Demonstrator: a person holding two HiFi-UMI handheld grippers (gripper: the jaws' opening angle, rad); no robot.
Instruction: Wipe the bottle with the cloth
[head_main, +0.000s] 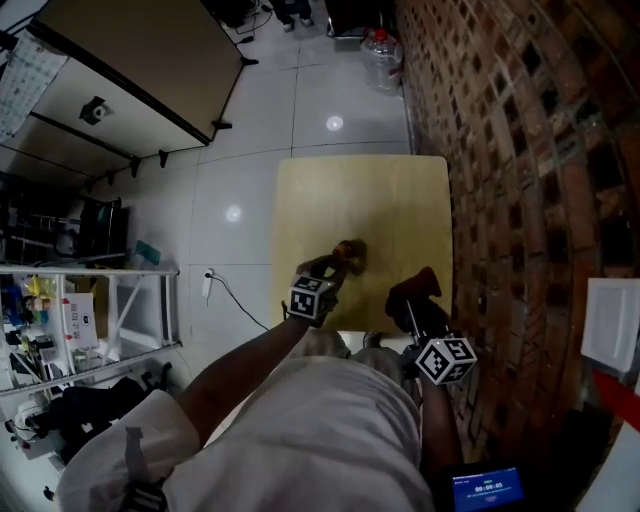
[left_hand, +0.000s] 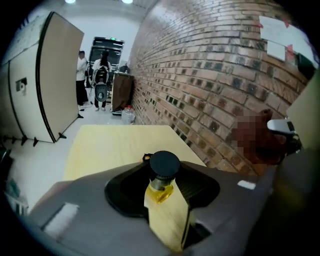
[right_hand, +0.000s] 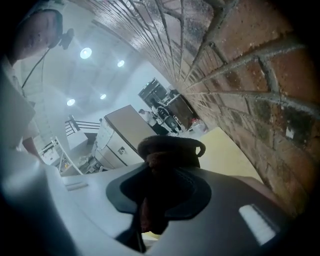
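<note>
A small bottle (left_hand: 164, 192) of yellow liquid, with a black cap (left_hand: 165, 163) and a pale label, stands between the jaws of my left gripper (left_hand: 162, 205), which is shut on it. In the head view the bottle (head_main: 350, 254) is over the near part of the wooden table (head_main: 360, 195), at the tip of the left gripper (head_main: 336, 266). To its right, my right gripper (head_main: 413, 298) is shut on a dark brown cloth (head_main: 421, 284). In the right gripper view the bunched cloth (right_hand: 161, 159) fills the jaws. Bottle and cloth are apart.
A brick wall (head_main: 520, 150) runs along the table's right side. A water jug (head_main: 382, 55) stands on the tiled floor beyond the table. A folding partition (head_main: 130, 70) and cluttered shelves (head_main: 90, 320) are at the left. People (left_hand: 102, 75) stand far off.
</note>
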